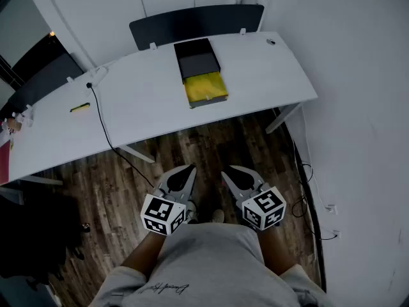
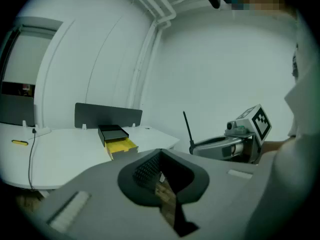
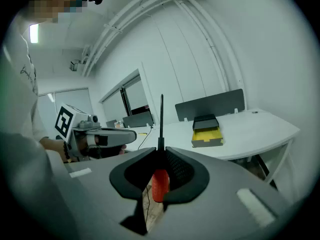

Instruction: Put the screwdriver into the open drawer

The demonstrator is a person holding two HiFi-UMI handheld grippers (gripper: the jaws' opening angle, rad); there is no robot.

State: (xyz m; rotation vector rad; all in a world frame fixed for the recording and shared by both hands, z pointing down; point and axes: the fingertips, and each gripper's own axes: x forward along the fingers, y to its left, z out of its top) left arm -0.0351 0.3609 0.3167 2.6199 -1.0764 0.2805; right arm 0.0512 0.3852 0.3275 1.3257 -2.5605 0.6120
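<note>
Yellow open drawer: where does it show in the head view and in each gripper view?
Head view: upper centre, the yellow drawer on the white desk.
Left gripper view: left of centre.
Right gripper view: right of centre.
Shared landmark: the dark divider panel behind it.

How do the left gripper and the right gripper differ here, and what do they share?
The right gripper is shut on a red-handled screwdriver; the left gripper holds nothing. A dark shaft sticks up past the right gripper's jaws; the left gripper's jaws stand slightly apart, with only floor between. Both hover over the floor, short of the desk with the open drawer.
</note>
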